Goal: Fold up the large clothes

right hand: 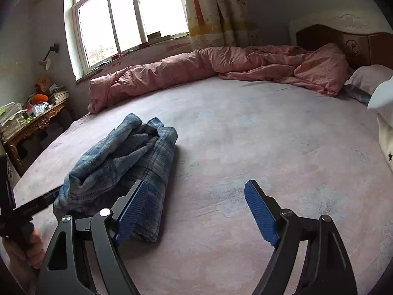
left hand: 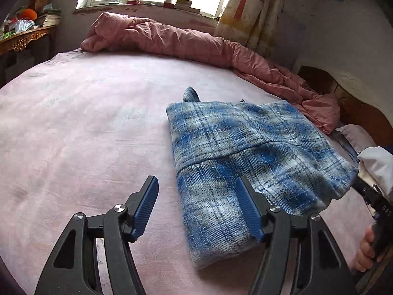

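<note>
Pink bed (left hand: 73,127) carries a folded blue plaid garment (left hand: 245,152), left gripper (left hand: 199,206) and right gripper (right hand: 196,211) both spread wide, empty; lettering on the handle is unreadable.

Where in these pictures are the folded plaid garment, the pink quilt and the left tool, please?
folded plaid garment (left hand: 245,152): left wrist view, on its flat top layer.
pink quilt (right hand: 221,61): right wrist view, on its rumpled middle.
left tool (left hand: 196,209): left wrist view, midway between its open fingertips.
</note>
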`<action>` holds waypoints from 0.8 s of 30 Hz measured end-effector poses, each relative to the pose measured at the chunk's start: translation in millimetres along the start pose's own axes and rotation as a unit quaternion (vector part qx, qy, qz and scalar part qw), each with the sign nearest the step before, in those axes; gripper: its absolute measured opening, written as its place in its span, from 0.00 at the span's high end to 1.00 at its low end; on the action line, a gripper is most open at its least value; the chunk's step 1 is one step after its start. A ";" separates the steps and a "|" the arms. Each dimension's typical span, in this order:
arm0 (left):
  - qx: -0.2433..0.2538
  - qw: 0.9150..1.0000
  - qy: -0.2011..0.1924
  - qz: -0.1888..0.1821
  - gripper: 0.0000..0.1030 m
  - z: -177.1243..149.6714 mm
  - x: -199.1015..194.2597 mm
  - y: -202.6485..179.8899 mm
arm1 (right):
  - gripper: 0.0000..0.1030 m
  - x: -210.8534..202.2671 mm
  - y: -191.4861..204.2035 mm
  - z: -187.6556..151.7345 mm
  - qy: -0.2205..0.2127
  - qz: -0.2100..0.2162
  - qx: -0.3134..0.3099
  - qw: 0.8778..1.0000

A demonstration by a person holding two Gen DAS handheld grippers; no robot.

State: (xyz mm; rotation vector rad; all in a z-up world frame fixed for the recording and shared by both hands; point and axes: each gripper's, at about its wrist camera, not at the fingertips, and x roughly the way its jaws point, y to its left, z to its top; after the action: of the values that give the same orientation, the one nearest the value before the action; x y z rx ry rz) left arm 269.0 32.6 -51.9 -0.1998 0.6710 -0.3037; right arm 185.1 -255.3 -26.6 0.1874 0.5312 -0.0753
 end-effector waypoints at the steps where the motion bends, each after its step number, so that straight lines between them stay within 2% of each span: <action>1: 0.003 1.000 -0.005 0.001 0.38 -0.8 -2.4 -1.0 | 0.19 -4.7 8.1 2.8 -0.011 -0.002 -0.013 1.000; 4: 0.012 1.000 -0.008 0.006 0.38 -3.5 -1.1 -4.6 | 0.19 -19.4 37.7 14.2 -0.031 0.042 -0.055 0.997; 7: 0.016 1.000 -0.014 0.008 0.38 -4.6 -4.1 -4.9 | 0.19 -12.0 56.0 20.3 0.004 0.108 -0.051 0.993; 8: 0.017 1.000 -0.016 0.007 0.38 -5.3 -5.2 -5.3 | 0.19 -7.2 60.0 18.3 0.014 0.115 -0.052 0.992; 13: 0.021 1.000 -0.020 0.009 0.37 -4.4 -4.8 -6.7 | 0.19 31.3 54.5 -4.4 0.061 0.081 -0.058 0.993; 17: 0.029 0.999 -0.022 0.020 0.33 -6.2 -5.0 -11.0 | 0.19 52.7 26.2 -11.7 0.106 0.115 0.007 0.988; 20: 0.033 0.999 -0.025 0.022 0.33 -7.3 -5.0 -12.4 | 0.19 53.8 25.8 -10.4 0.104 0.113 -0.002 0.988; 24: 0.032 0.999 -0.023 0.025 0.33 -7.8 -2.7 -12.8 | 0.19 41.3 36.7 4.5 0.072 0.092 -0.034 0.993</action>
State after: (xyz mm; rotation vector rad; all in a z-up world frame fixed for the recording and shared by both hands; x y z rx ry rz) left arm 259.3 20.9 -52.7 -0.1285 0.6190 -0.2713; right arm 227.2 -221.1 -38.0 0.1744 0.6561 0.1371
